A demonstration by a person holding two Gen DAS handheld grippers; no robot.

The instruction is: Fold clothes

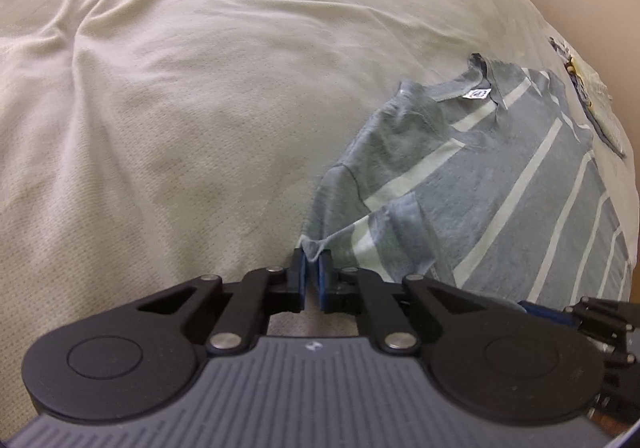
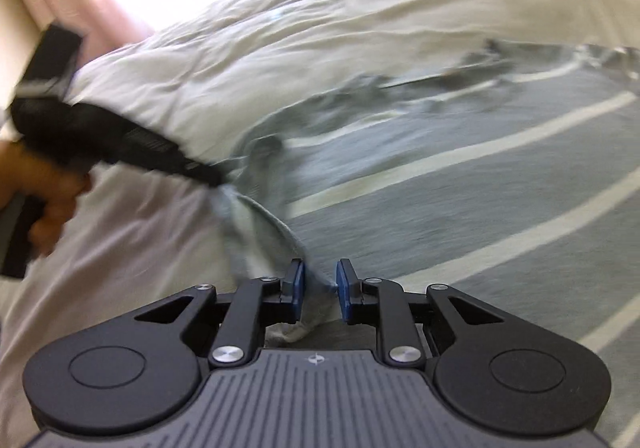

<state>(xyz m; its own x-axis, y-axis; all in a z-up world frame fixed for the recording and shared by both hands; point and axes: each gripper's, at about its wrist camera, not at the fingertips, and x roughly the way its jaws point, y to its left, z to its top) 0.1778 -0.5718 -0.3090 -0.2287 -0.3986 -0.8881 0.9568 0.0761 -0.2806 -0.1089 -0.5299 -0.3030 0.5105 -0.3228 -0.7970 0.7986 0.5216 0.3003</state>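
A grey polo shirt with white stripes (image 1: 500, 184) lies on the bed, collar and label at the far end. My left gripper (image 1: 313, 260) is shut on the tip of its left sleeve, which is pulled out from the body. In the right wrist view the same shirt (image 2: 460, 184) spreads to the right, blurred. My right gripper (image 2: 320, 278) has its jaws a little apart, with a fold of the shirt's edge lying between the pads. The left gripper also shows there at the left (image 2: 212, 178), held by a hand and gripping the sleeve.
A cream duvet (image 1: 180, 108) covers the bed. Another patterned garment (image 1: 592, 96) lies at the bed's far right edge by the wall. A bright window and pink curtain (image 2: 112, 8) stand beyond the bed. The right gripper's linkage shows at the lower right (image 1: 600, 324).
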